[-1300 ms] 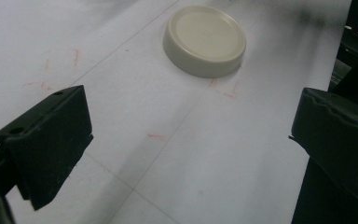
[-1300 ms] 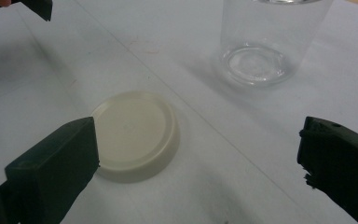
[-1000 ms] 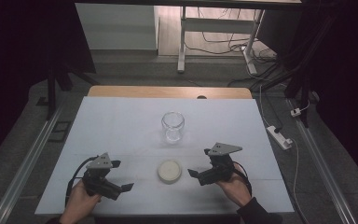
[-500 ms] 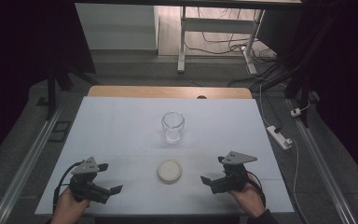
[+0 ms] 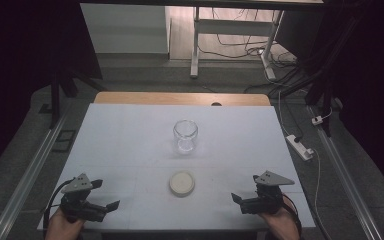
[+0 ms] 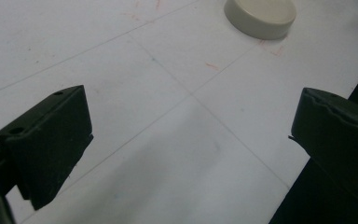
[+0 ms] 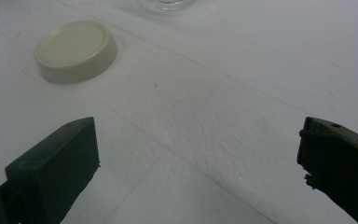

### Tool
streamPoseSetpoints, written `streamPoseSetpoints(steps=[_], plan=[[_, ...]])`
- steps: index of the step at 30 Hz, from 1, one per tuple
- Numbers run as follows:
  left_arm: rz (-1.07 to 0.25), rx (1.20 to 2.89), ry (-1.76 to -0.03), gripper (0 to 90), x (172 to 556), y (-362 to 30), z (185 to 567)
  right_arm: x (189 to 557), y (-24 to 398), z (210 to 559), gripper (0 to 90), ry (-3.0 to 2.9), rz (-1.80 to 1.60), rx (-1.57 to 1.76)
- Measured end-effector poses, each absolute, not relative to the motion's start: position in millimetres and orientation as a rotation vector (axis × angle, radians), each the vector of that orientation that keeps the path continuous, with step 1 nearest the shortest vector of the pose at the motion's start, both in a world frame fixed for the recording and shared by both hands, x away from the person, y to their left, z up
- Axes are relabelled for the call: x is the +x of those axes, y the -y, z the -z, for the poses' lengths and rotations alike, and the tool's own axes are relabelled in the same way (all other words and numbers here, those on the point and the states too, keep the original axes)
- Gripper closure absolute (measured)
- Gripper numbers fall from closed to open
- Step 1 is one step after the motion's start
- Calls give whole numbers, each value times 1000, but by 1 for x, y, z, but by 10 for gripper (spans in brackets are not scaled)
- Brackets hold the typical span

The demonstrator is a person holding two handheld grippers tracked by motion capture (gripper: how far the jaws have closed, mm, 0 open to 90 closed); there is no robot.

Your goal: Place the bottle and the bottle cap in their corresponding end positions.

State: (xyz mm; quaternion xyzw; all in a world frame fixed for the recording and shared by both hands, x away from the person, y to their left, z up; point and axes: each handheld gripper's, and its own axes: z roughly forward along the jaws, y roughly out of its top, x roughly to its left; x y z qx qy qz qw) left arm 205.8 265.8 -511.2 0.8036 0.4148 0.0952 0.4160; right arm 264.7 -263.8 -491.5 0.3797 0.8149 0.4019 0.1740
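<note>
A clear glass jar stands upright near the middle of the white table. Its cream round lid lies flat in front of it, seen also as the lid in the left gripper view and the lid in the right gripper view. My left gripper rests at the front left corner, open and holding nothing. My right gripper sits at the front right, open too, its jaws pointing left toward the lid. The base of the jar shows at the top of the right gripper view.
The table's front edge runs just under my left gripper. A wooden strip borders the far side. On the floor to the right lies a white power strip with cables. Metal rails flank the table.
Both grippers have pulled back from beside the lid toward the front edge and outward to the corners. Jar and lid have not moved.
</note>
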Motion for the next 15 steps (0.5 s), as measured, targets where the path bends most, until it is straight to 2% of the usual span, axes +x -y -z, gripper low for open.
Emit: streamPoseSetpoints(steps=[15], plan=[[-265, 1994, -1127, 0, 191, -284, 517, 249, 289, 497, 0, -2269, -1079, 1185]])
